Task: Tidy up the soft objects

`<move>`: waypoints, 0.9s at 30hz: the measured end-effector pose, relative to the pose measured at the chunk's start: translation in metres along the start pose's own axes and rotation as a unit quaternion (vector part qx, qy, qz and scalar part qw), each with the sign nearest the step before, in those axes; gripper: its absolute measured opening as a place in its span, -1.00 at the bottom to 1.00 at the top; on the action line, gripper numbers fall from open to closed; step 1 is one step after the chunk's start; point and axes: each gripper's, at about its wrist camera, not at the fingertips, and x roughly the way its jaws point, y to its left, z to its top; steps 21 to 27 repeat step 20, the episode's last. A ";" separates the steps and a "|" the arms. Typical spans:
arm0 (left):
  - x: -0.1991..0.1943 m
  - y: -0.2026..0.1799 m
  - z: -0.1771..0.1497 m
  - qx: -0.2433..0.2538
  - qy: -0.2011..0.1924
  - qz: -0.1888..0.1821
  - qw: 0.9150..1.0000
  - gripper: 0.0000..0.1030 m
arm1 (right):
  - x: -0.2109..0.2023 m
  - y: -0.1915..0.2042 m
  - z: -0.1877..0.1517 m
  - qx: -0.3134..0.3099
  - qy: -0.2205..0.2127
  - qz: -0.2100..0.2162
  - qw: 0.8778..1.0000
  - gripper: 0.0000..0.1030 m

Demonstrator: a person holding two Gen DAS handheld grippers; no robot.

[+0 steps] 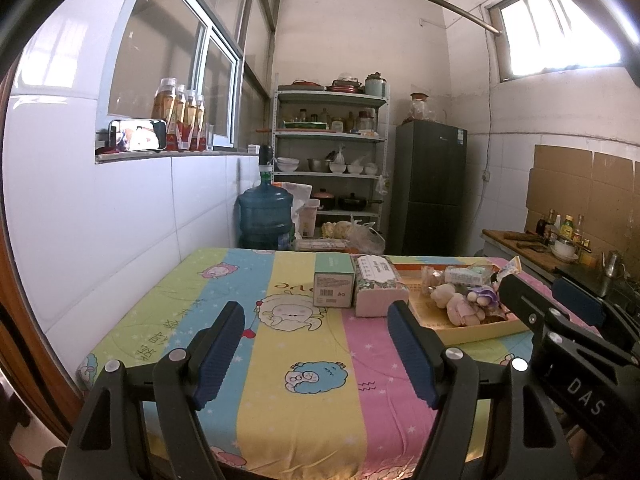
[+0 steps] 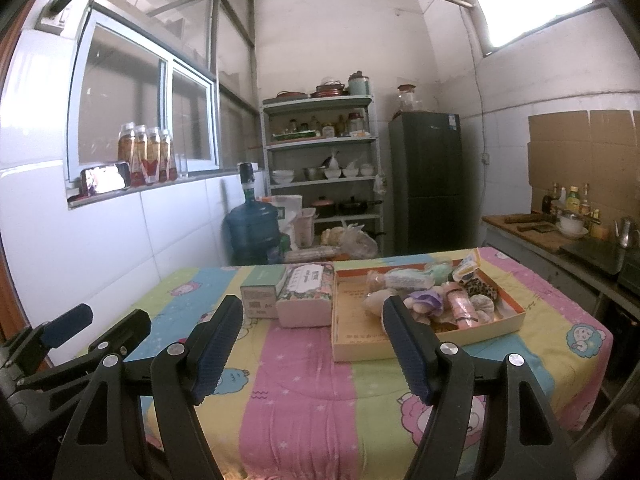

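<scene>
A shallow cardboard tray (image 2: 352,340) lies on the striped cartoon tablecloth (image 2: 296,384) and holds several soft things: small plush toys (image 2: 424,302), a pink packet (image 2: 460,306) and a leopard-print pouch (image 2: 482,289). The same tray (image 1: 472,330) appears in the left wrist view, right of centre. Left of it lie a floral tissue pack (image 2: 306,296) and a green box (image 2: 260,292). My right gripper (image 2: 312,312) stands open and empty, short of the tray. My left gripper (image 1: 318,322) is open and empty too, over the cloth in front of the green box (image 1: 333,283).
The table's left side runs along a white tiled wall (image 1: 120,220). Behind the table stand a blue water jug (image 1: 264,216), a shelf unit (image 1: 328,152) and a dark fridge (image 1: 430,184). A counter with bottles (image 2: 568,224) is at the right.
</scene>
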 end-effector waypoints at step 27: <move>-0.001 0.005 -0.007 -0.003 0.000 0.011 1.000 0.43 | 0.004 0.009 -0.005 0.002 0.012 0.006 1.000 0.44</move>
